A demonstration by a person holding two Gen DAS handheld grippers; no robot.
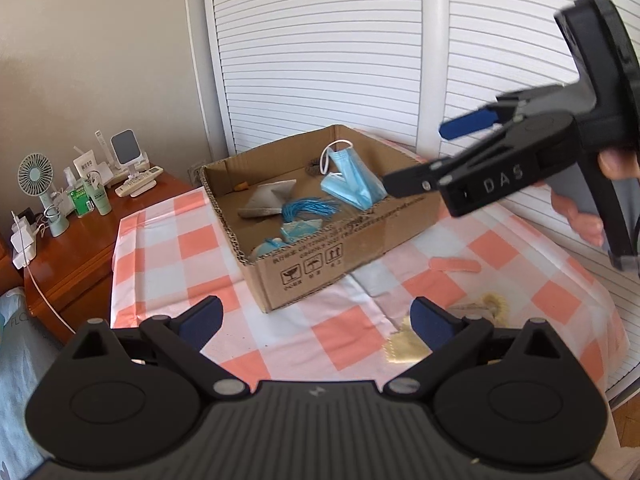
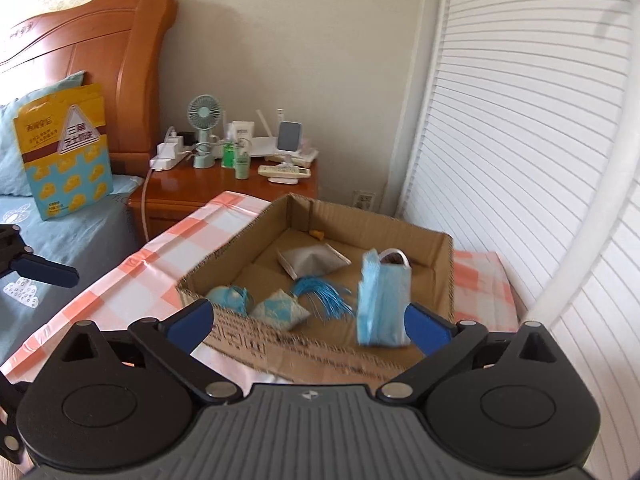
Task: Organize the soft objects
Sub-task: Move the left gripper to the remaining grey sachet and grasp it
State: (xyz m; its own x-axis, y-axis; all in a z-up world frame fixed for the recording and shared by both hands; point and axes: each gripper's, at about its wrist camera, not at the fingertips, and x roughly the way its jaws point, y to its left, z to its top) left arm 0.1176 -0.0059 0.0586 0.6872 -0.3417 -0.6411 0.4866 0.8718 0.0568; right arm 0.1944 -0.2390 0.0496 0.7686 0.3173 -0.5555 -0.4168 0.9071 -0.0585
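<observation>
An open cardboard box [image 1: 320,256] stands on the pink-checked tablecloth [image 1: 168,252]. Inside lie a grey pouch [image 1: 266,200], blue strings [image 1: 310,206], a blue patterned pouch [image 1: 300,228] and a blue face mask [image 1: 352,180]. My right gripper [image 1: 418,156], held by a hand, hovers open over the box's right side, just above the mask. In the right wrist view the mask [image 2: 384,300] looks blurred beside the right finger, with the gripper [image 2: 308,316] wide open and the pads not pressing it. My left gripper [image 1: 316,318] is open and empty before the box. A pink strip [image 1: 454,266] and yellow cloth [image 1: 404,344] lie on the table.
A wooden nightstand [image 2: 224,192] to the left carries a small fan [image 2: 204,116], bottles, a remote and a power strip. A bed [image 2: 72,232] with a yellow bag sits beyond it. White louvred doors [image 1: 320,60] and a white pole [image 2: 600,200] stand close behind the table.
</observation>
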